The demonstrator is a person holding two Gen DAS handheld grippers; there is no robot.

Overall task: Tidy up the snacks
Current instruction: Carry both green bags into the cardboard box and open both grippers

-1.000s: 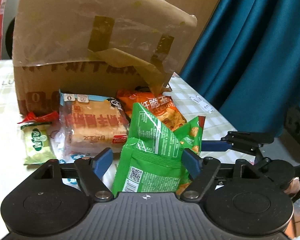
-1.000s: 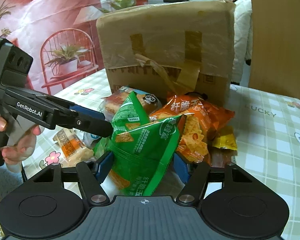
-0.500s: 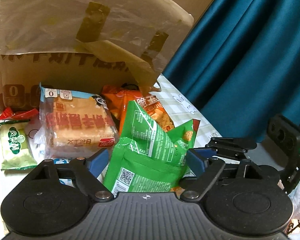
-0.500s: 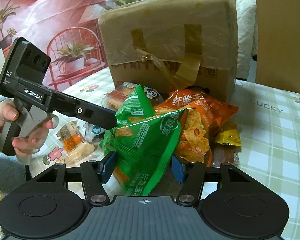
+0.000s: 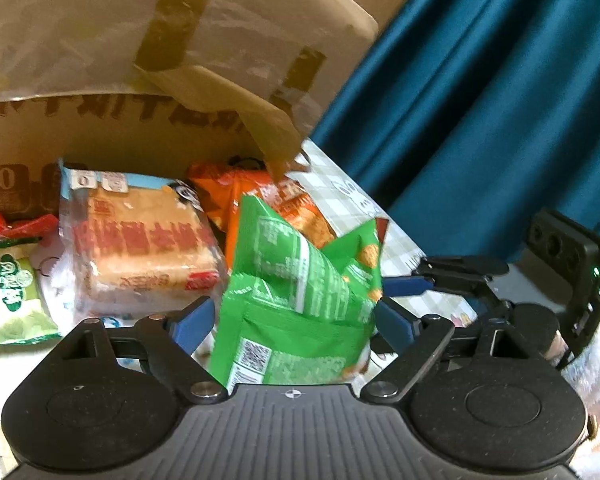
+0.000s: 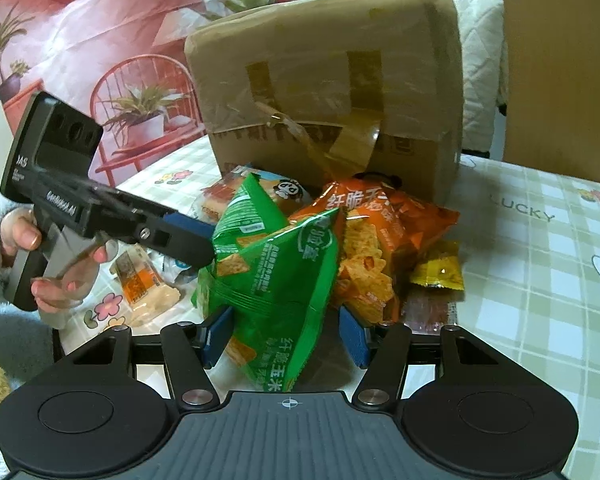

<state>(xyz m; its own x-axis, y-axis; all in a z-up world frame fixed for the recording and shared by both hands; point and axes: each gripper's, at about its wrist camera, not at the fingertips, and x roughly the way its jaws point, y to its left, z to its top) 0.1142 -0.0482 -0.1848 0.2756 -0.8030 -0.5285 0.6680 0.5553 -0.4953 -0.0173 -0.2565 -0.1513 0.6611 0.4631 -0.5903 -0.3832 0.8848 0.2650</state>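
A green snack bag point(image 5: 296, 300) hangs upright over the pile, between both pairs of blue fingers. My left gripper point(image 5: 292, 316) straddles its lower part; the jaws are opening, and a gap shows beside the left pad. In the right wrist view the same bag point(image 6: 276, 272) is pinched at its bottom by my right gripper point(image 6: 286, 336), whose pads press its sides. The left gripper point(image 6: 196, 252) reaches the bag from the left, held by a hand. Behind lie an orange chip bag point(image 6: 380, 232) and a bread packet point(image 5: 140, 248).
A taped cardboard box point(image 6: 320, 80) stands behind the pile on the checked tablecloth point(image 6: 520, 260). Small packets lie around: a pale green one point(image 5: 12, 296), a yellow one point(image 6: 440, 268), an orange-and-white one point(image 6: 144, 284). A blue curtain point(image 5: 480, 100) hangs to the right.
The left gripper's jaws have spread wider around the green bag, and its view has tipped toward the box. The right gripper's jaws have narrowed onto the bag's bottom.
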